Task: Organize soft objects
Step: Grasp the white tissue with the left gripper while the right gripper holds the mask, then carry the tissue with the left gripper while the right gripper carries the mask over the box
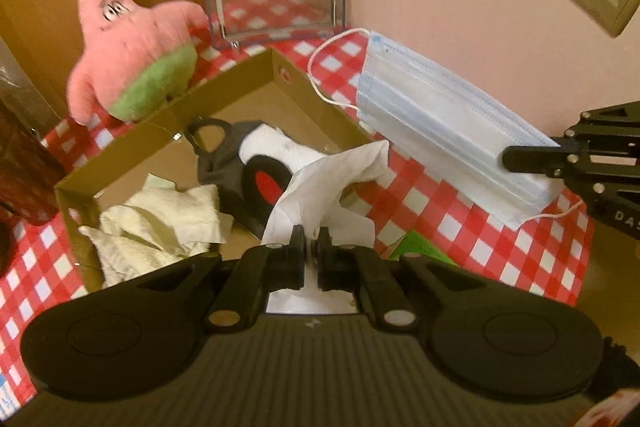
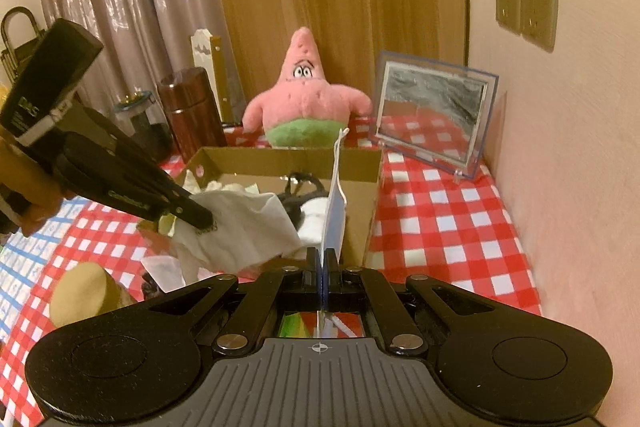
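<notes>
- Left tongs (image 1: pixel 311 241) clenched on a white tissue (image 1: pixel 320 183), held over the near edge of the cardboard box (image 1: pixel 132 151).
- Right tongs (image 2: pixel 322 261) clamped on a blue face mask (image 1: pixel 444 131), held off the table (image 2: pixel 440 211) by the box's right side.
- In the box: crumpled cream cloth (image 1: pixel 160 223), black-and-white soft item (image 1: pixel 256 155).
- Pink star plush (image 2: pixel 306 99) stands behind the box, mirror frame (image 2: pixel 434 111) to its right.
</notes>
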`<state>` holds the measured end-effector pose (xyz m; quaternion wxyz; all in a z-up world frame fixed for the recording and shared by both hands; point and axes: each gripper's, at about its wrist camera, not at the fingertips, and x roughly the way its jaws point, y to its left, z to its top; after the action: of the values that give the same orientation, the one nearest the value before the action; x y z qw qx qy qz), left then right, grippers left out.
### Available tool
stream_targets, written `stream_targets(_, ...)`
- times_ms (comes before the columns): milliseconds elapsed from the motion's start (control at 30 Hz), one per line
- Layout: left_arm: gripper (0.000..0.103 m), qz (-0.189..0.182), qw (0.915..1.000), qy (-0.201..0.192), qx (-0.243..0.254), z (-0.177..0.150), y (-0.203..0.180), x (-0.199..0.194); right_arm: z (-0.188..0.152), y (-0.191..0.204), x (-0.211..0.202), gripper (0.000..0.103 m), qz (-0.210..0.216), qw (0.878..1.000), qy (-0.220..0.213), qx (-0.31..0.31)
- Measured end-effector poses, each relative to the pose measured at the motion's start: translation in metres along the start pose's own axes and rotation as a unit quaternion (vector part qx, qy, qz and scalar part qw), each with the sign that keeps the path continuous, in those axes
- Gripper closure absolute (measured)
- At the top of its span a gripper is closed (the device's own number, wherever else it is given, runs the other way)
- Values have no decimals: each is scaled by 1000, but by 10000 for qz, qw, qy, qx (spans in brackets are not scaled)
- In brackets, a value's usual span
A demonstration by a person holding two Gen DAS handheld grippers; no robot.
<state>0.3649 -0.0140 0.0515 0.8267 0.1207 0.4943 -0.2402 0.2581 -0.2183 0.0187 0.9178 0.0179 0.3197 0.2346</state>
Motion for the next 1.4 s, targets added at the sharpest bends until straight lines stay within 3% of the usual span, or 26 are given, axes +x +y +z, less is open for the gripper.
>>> stream_targets(333,99,384,9978,-493,-222,1,14,-57,19,15,-14,102,45,9997,-160,-186)
stream_targets(600,99,713,9925,-772,-622,5,46,-68,38,19,2,102,203,9989,-245,-337)
stream_targets(1100,99,1247,9791,-882,-1342,5,107,-5,70,6,87,102,494,9985,-186,-166)
stream_targets(1400,98,1312,9804,-598,-1343,-4,122,46,68,8,138,102,677,9977,-1,37)
